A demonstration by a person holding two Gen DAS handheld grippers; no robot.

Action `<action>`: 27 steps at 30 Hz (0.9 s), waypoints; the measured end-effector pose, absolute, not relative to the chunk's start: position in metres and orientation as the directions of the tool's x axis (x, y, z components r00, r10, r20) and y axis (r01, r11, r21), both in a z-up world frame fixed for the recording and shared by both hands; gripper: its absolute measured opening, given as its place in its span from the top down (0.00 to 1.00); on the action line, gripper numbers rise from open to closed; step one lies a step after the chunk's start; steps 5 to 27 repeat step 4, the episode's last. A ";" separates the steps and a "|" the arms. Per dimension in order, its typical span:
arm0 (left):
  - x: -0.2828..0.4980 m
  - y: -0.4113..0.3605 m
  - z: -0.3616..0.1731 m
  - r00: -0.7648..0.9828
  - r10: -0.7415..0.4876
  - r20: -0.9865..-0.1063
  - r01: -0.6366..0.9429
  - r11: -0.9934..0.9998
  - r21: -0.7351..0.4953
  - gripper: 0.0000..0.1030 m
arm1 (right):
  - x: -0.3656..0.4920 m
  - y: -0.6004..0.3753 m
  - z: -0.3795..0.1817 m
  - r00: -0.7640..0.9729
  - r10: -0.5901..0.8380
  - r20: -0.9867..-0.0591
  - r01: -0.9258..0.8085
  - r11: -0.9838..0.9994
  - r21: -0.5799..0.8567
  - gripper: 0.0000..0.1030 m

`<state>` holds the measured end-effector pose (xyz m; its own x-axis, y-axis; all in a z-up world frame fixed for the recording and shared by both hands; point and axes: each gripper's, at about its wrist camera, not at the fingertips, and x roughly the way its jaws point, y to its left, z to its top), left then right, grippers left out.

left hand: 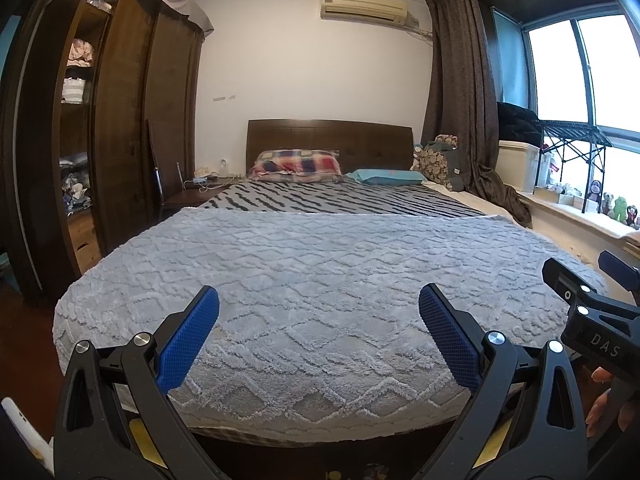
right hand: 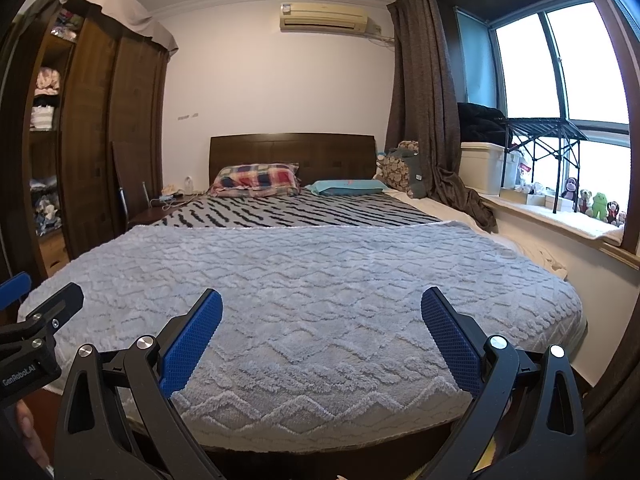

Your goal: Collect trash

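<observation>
- Grey textured blanket (left hand: pixel 320 280) covers the near part of the bed (left hand: pixel 340 196), reaching its foot edge; a black-and-white striped sheet (left hand: pixel 340 198) shows beyond it.
- No trash can be made out anywhere on the bed in either view.
- Left gripper (left hand: pixel 319 334) is held over the foot of the bed, its blue-padded jaws spread wide with nothing between them.
- Right gripper (right hand: pixel 322 336) hangs beside it at the same height, jaws likewise spread wide and holding nothing.
- 2 pillows lie at the dark wooden headboard (left hand: pixel 330 136): a plaid pillow (left hand: pixel 298 164) on the left, a teal pillow (left hand: pixel 386 176) to its right.
- Dark wooden wardrobe (left hand: pixel 120 120) stands left of the bed, with folded clothes on its open shelves.
- Brown curtain (left hand: pixel 460 100) hangs right of the bed, beside the window (left hand: pixel 580 72); small plush toys (left hand: pixel 620 206) sit on the sill.
- An air conditioner (left hand: pixel 364 6) is mounted high on the wall.
</observation>
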<state>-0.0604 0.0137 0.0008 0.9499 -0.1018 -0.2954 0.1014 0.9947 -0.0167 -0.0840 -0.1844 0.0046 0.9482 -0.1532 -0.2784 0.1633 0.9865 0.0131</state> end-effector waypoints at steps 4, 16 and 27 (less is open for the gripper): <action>-0.061 0.016 0.002 0.950 -0.109 -0.293 0.105 0.994 -0.029 0.08 | -0.084 -0.182 0.006 0.949 -0.152 -0.278 0.160 0.987 0.007 0.03; -0.061 0.016 0.002 0.950 -0.109 -0.293 0.105 0.994 -0.029 0.08 | -0.084 -0.182 0.006 0.949 -0.152 -0.278 0.160 0.987 0.007 0.03; -0.061 0.016 0.002 0.950 -0.109 -0.293 0.105 0.994 -0.029 0.08 | -0.084 -0.182 0.006 0.949 -0.152 -0.278 0.160 0.987 0.007 0.03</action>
